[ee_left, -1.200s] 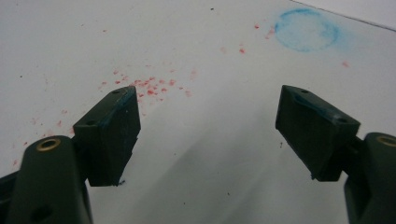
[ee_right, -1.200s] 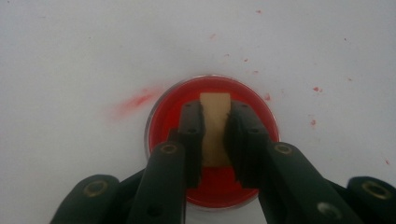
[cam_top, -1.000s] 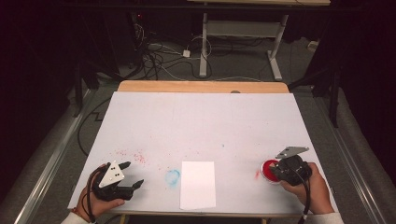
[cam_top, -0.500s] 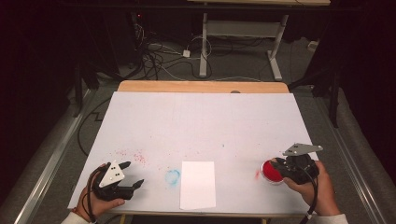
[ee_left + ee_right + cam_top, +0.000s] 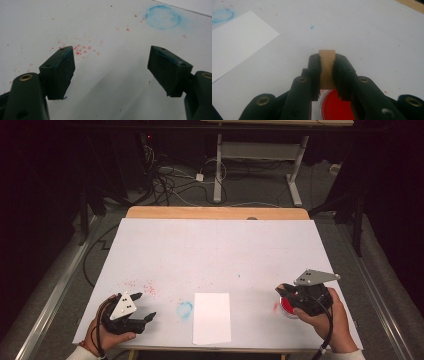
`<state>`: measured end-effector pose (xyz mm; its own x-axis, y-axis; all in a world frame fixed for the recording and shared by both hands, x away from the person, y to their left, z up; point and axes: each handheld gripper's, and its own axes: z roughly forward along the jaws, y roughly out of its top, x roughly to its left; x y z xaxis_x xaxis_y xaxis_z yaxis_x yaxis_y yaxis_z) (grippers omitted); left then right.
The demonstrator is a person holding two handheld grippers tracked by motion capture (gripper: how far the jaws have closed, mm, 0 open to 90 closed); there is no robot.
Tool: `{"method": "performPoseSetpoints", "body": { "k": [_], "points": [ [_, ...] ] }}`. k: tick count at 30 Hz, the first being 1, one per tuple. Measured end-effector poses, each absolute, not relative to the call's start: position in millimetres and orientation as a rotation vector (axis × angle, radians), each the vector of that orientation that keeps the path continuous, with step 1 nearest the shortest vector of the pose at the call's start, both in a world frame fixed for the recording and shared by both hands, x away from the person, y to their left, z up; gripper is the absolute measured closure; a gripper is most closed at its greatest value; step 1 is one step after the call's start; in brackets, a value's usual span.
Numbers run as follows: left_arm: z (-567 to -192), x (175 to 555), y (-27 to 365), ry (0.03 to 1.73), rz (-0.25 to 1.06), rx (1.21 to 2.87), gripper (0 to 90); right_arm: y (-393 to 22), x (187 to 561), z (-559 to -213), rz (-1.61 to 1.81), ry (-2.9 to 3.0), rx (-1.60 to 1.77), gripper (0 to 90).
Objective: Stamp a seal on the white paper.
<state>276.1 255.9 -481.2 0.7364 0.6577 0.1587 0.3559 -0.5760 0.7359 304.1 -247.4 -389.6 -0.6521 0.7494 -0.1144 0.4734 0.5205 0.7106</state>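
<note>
Lifted off one red ink pad (image 5: 288,306), right gripper (image 5: 327,72) jaws clamp one wooden stamp (image 5: 327,67); left gripper (image 5: 111,67) jaws wide

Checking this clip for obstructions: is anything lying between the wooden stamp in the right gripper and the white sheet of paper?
Nothing visible: the right gripper grips the wooden stamp above the red ink pad; only bare, ink-speckled table cover lies between it and the paper.
</note>
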Motion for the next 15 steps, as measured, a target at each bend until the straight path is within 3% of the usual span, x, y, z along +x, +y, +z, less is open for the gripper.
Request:
{"method": "performPoseSetpoints", "body": {
  "k": [15],
  "points": [
    [-480.2, 275.0, 255.3, 0.757, 0.557, 2.227, 21.3, -192.5, 307.2, -376.5, 0.990, 2.422, 0.828, 76.4]
  ]
}}
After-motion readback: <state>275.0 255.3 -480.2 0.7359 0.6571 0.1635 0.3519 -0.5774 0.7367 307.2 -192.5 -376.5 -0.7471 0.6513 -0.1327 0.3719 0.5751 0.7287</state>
